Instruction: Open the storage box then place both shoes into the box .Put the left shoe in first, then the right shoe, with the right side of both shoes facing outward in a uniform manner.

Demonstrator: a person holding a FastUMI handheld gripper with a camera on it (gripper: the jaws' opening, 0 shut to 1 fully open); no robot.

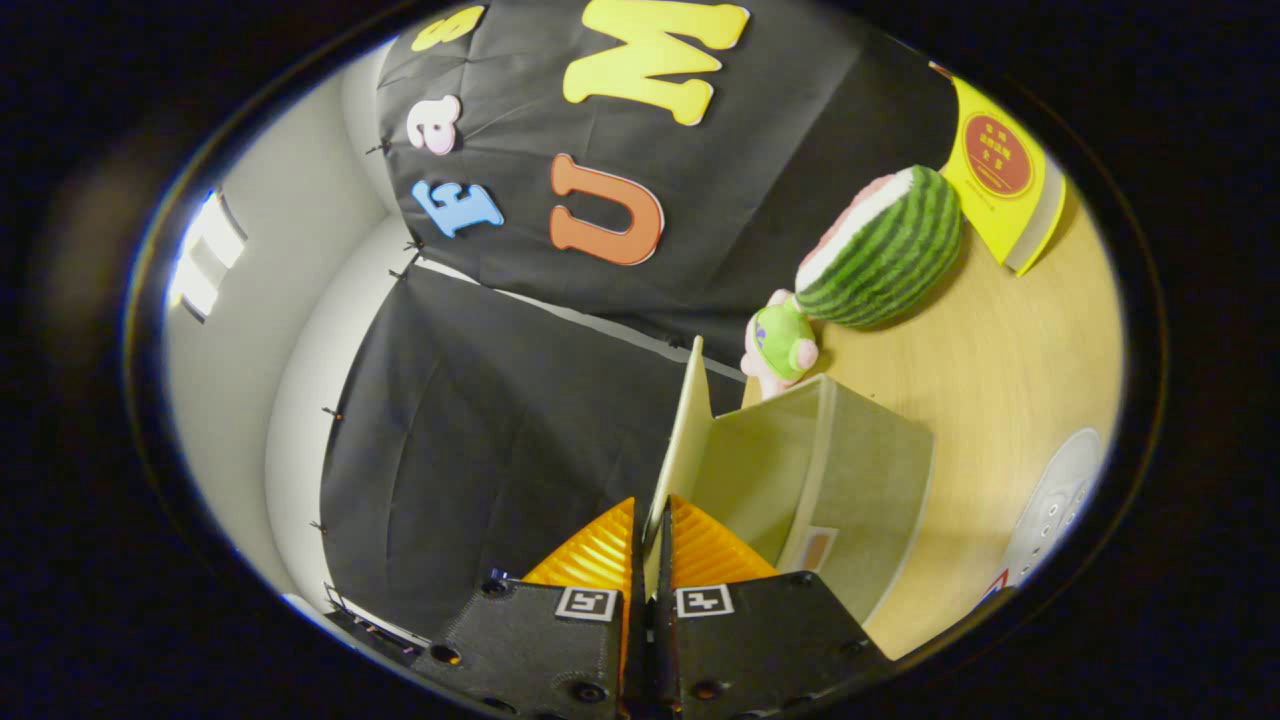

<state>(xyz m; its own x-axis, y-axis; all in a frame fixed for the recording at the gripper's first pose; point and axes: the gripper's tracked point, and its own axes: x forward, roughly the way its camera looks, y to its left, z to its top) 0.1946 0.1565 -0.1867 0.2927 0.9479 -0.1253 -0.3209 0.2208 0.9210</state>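
Observation:
The view is rolled sideways. My gripper [652, 545] is shut on the thin edge of the storage box's lid [688, 430], which stands swung up and away from the box. The beige fabric storage box [860, 480] sits just beyond the fingers on the wooden table, its inside open and nothing seen in it. A white shoe [1060, 505] with laces lies on the table past the box's near side, partly cut off.
A watermelon-slice plush [885, 250] and a small green and pink toy [782, 345] sit on the wooden table [1000, 360] beyond the box. A yellow book [1005, 185] stands farther off. Black cloth walls close the booth behind.

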